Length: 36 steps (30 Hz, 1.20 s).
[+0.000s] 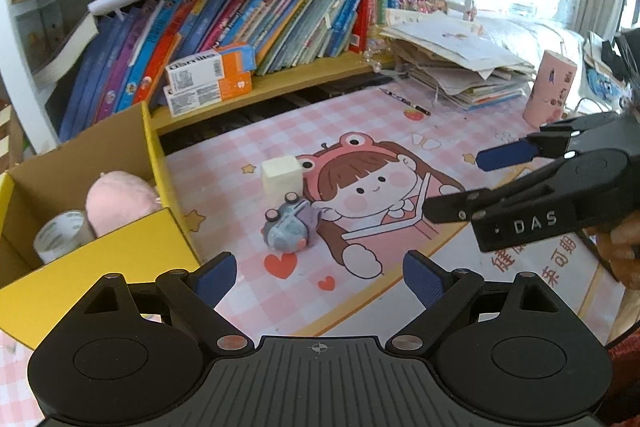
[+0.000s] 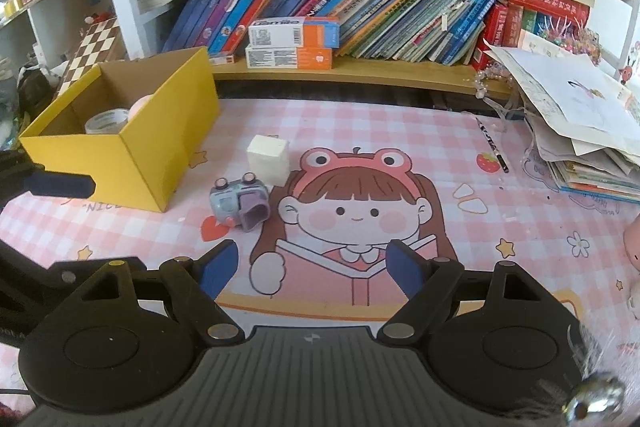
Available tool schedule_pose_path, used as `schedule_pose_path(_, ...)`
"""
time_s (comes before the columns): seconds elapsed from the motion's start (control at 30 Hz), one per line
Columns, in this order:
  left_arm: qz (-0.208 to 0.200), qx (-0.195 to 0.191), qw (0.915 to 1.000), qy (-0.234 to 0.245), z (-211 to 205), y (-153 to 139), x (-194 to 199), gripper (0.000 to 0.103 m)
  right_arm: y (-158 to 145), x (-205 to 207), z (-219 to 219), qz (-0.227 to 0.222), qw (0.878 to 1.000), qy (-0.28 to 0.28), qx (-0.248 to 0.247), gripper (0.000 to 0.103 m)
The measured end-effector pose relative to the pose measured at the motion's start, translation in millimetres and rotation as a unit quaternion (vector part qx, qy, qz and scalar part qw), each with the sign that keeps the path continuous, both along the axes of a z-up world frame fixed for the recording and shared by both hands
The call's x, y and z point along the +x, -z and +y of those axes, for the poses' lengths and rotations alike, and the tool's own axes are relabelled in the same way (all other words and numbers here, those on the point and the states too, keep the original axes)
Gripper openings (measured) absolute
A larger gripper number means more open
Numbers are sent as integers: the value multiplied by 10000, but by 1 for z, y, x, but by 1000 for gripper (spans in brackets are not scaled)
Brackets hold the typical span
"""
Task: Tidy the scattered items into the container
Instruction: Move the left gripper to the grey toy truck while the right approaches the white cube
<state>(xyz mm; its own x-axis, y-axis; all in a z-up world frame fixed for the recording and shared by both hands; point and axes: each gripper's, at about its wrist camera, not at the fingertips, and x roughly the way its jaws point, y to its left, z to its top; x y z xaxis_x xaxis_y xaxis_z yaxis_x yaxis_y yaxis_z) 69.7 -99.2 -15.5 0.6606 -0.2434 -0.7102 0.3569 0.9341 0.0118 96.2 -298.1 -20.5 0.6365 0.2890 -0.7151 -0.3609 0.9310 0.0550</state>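
Both tongs are spread wide and hold nothing. The left tongs show their blue pads at the lower centre of the left wrist view, with bare mat between them. The right tongs stand likewise at the lower centre of the right wrist view, also with nothing between the pads.

Two loose items remain on the table, both lying on its pink chequered mat. The toy camera, grey-blue with a purple lens hood, sits left of centre in the right wrist view, above and to the left of the right tongs. The white cube stands just behind it, close enough that contact between the two cannot be ruled out from these views.

The yellow box, the container, stands at middle left of the same view, near the toy but apart from it. It already holds a tape roll and a pink plush.

Governing relation: in the left wrist view the toy camera lies almost straight ahead of the left tongs, just above the gap between the pads, with the box immediately left. The right tongs enter that view from the right edge, farther off. Judgement: the left hand is the better placed. The toy's lens axis appears to run obliquely, so a grip across the body seems advisable.
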Motion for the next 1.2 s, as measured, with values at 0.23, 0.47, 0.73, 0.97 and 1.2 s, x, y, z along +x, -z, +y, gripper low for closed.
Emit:
schedule_pose_path(0.23,85,94,9999,-19,-6,9,19,92,10,18,-5,125,9999,-10,35,80)
schedule_pose_path(0.47,216,139,9997,20,-11,22,35,91,18,39,0,218,9997,-104,66,80)
schedule_pose_path(0.73,301,147,9994,-14,-11,35,53,91,28,62,9,335,9992,-231,40,80)
schedule_pose_path(0.97,303,180,9994,31,-13,43,67,91,34,82,18,368,9988,-334,7,79)
schedule_pose_path(1.2,267,253,9993,113,-16,51,78,87,40,98,29,384,9979,-529,-28,78)
